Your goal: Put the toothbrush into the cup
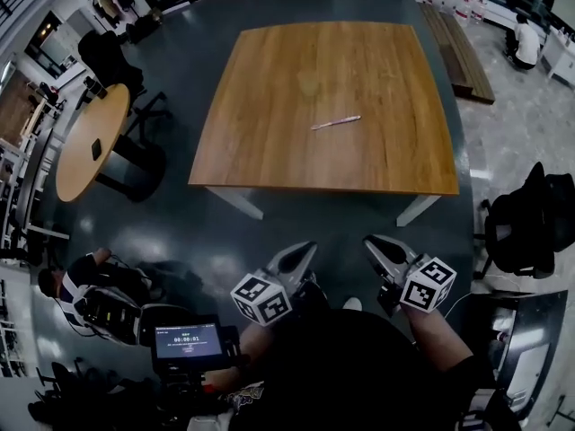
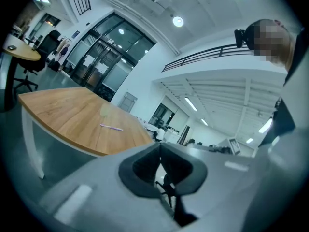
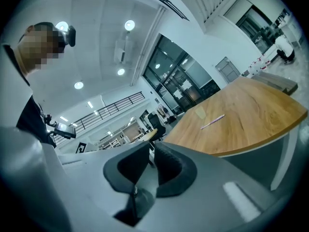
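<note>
The toothbrush (image 1: 336, 122) was a skinny pinkish-white thing lying flat near the middle of the table (image 1: 269, 155), slanted a bit. The cup (image 1: 310, 84) looked clear, barely visible, standing near it toward the far edge, not touching.

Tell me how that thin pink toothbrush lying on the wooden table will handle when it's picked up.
The toothbrush looks thin and small, so it is probably light and fairly stiff. Lying flat on the table, it may be awkward to pinch, and it could skid or roll when nudged.
</note>
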Demonstrator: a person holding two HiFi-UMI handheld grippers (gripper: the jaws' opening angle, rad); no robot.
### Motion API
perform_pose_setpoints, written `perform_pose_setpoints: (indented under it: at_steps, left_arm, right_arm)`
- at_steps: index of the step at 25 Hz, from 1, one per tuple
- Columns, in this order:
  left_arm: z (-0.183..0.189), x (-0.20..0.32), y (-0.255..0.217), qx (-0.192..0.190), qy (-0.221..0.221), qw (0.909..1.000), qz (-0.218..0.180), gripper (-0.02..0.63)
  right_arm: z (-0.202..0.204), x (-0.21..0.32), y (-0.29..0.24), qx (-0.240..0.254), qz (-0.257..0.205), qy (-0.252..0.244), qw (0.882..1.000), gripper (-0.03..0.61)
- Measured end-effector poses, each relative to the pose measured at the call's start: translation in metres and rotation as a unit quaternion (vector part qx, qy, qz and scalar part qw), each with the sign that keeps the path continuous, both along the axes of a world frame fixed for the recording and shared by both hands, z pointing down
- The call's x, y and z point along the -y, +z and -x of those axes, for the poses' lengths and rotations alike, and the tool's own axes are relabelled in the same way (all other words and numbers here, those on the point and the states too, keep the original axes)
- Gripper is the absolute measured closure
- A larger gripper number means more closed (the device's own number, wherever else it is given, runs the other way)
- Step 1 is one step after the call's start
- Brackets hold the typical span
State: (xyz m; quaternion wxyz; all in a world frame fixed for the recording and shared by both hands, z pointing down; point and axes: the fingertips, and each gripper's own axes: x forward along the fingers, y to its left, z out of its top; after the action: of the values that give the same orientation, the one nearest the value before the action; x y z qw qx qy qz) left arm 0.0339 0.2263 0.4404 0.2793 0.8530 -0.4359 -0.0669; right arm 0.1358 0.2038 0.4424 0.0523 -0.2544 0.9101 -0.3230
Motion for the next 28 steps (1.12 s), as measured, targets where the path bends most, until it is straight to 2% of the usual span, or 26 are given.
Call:
perform_pose_setpoints:
  at_steps: [2,5,7,8,9,10,13,14,15,17,18,22,25,28]
  left_arm:
    - [0.009,0.02,0.012,-0.005,-0.01,0.9999,0.011,0.615]
    - [0.026,0.056,0.026,-0.009,-0.009,0.9996,0.025,0.615]
    - [0.038,0.087,0.033,-0.014,0.0,0.9995,0.03,0.614]
    - [0.04,0.102,0.037,-0.019,0.005,0.9992,0.035,0.615]
    - [0.042,0.118,0.041,-0.023,0.011,0.9988,0.041,0.615]
    - [0.044,0.135,0.043,-0.024,0.019,0.9986,0.044,0.615]
    - [0.062,0.181,0.039,-0.016,0.044,0.9981,0.041,0.614]
    - [0.07,0.194,0.037,-0.016,0.048,0.9979,0.041,0.614]
    - [0.079,0.205,0.038,-0.017,0.048,0.9977,0.044,0.615]
    - [0.097,0.222,0.044,-0.019,0.04,0.9972,0.061,0.614]
    - [0.104,0.227,0.047,-0.02,0.034,0.9968,0.069,0.614]
    - [0.113,0.237,0.056,-0.026,0.009,0.9949,0.097,0.615]
    - [0.112,0.245,0.06,-0.028,-0.018,0.9934,0.11,0.614]
    - [0.105,0.251,0.062,-0.041,-0.062,0.991,0.112,0.614]
  right_arm:
    - [0.006,0.021,0.012,-0.033,-0.009,-0.021,0.999,0.534]
    - [0.022,0.063,0.037,-0.108,-0.032,-0.053,0.992,0.518]
    - [0.031,0.103,0.056,-0.182,-0.061,-0.076,0.979,0.518]
    - [0.031,0.123,0.069,-0.234,-0.08,-0.091,0.965,0.518]
    - [0.028,0.144,0.083,-0.295,-0.1,-0.109,0.944,0.518]
    - [0.026,0.167,0.097,-0.358,-0.123,-0.13,0.916,0.517]
    - [0.031,0.232,0.131,-0.514,-0.192,-0.203,0.811,0.509]
    - [0.033,0.252,0.14,-0.547,-0.205,-0.23,0.778,0.511]
    - [0.036,0.27,0.149,-0.572,-0.21,-0.257,0.75,0.512]
    - [0.042,0.303,0.166,-0.605,-0.209,-0.298,0.708,0.506]
    - [0.046,0.317,0.173,-0.615,-0.206,-0.313,0.694,0.498]
    - [0.057,0.352,0.188,-0.623,-0.193,-0.372,0.661,0.494]
    - [0.057,0.364,0.2,-0.628,-0.199,-0.421,0.623,0.494]
    - [0.051,0.362,0.219,-0.614,-0.199,-0.469,0.603,0.494]
